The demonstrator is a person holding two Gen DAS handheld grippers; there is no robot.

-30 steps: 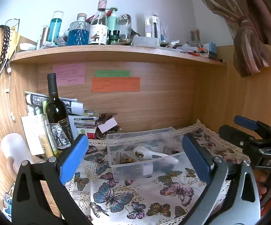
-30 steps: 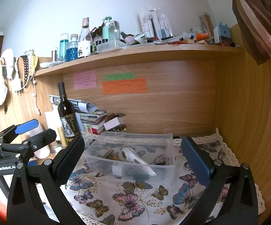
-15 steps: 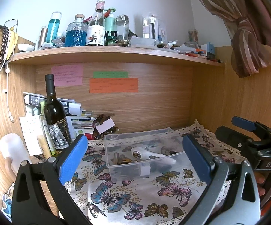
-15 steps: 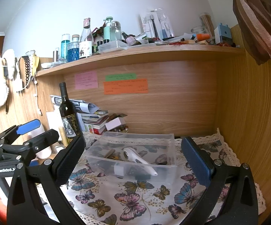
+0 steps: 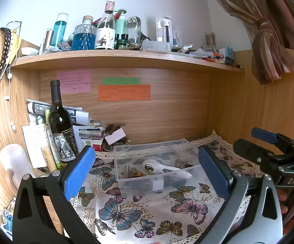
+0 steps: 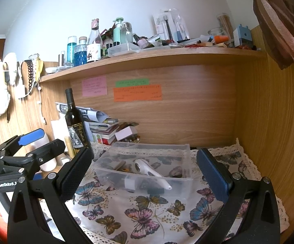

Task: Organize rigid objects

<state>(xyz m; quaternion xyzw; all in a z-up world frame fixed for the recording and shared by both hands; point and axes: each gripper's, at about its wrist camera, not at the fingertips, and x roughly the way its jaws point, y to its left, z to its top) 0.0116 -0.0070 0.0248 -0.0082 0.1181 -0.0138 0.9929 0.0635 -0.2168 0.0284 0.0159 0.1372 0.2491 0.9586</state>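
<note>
A clear plastic bin (image 5: 126, 187) stands on the butterfly cloth (image 5: 138, 217). It holds a white thermometer-like device (image 5: 165, 167) and small dark items. The bin also shows in the right wrist view (image 6: 179, 185), with the device (image 6: 153, 171) inside. My left gripper (image 5: 145, 171) is open and empty, held in front of the bin. My right gripper (image 6: 144, 171) is open and empty, also short of the bin. Each gripper shows at the edge of the other's view.
A dark wine bottle (image 5: 60, 122) stands at the left beside stacked papers and books (image 5: 90, 132). A white bottle (image 5: 14, 162) is at the far left. The upper shelf (image 5: 126, 58) is crowded with bottles. A wooden wall (image 6: 269, 122) closes the right side.
Both views have shifted slightly, with the bin sitting a little lower and nearer. The jaws have stayed open and nothing was picked up.
</note>
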